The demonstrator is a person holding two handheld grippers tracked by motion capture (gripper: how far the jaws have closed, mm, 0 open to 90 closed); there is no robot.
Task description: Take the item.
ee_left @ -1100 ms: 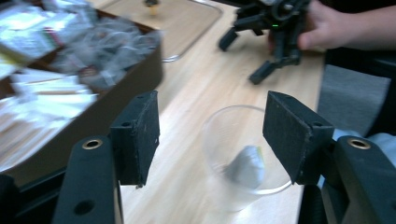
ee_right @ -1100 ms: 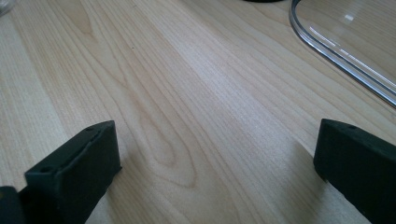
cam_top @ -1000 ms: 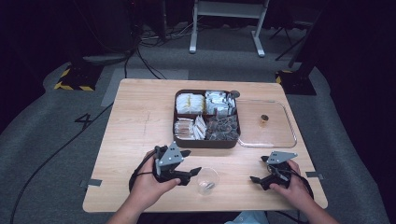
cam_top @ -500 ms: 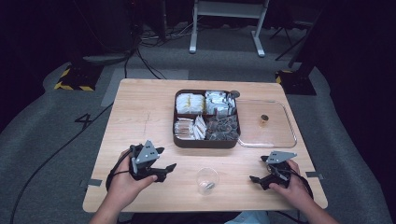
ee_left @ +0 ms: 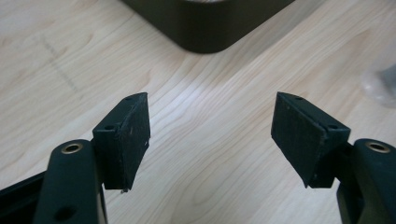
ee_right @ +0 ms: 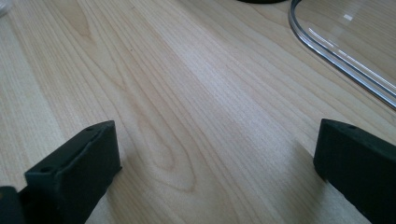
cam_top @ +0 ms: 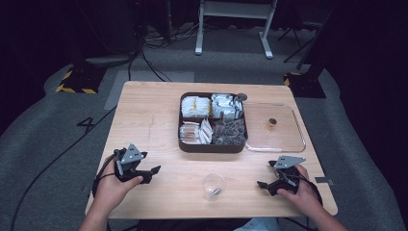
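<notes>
A person's two hands rest near the front edge of a pale wooden table [cam_top: 144, 120], each holding a black two-jaw gripper. The left gripper [cam_top: 153, 169] sits at the front left, its jaws spread wide with nothing between them; in the left gripper view the same gripper [ee_left: 210, 135] frames only bare wood, with a rounded corner of the dark brown four-compartment tray [ee_left: 205, 25] cut off at the top edge. The right gripper [cam_top: 262, 184] lies at the front right, its jaws likewise wide apart and empty; in the right gripper view [ee_right: 215, 163] both pads are cropped by the frame.

Between the hands, near the front edge, stands a small clear plastic cup [cam_top: 213, 185] with something dark inside, too small to identify; a blurred sliver of it shows at the right edge of the left gripper view [ee_left: 380, 84]. The tray [cam_top: 212, 147] sits at mid-table, holding pale packets and darker items that cannot be made out individually. Touching its right side lies a clear rectangular lid [cam_top: 298, 139] with a small brown knob [cam_top: 272, 121]; its curved rim [ee_right: 327, 46] enters the right gripper view, cut off at the corner
</notes>
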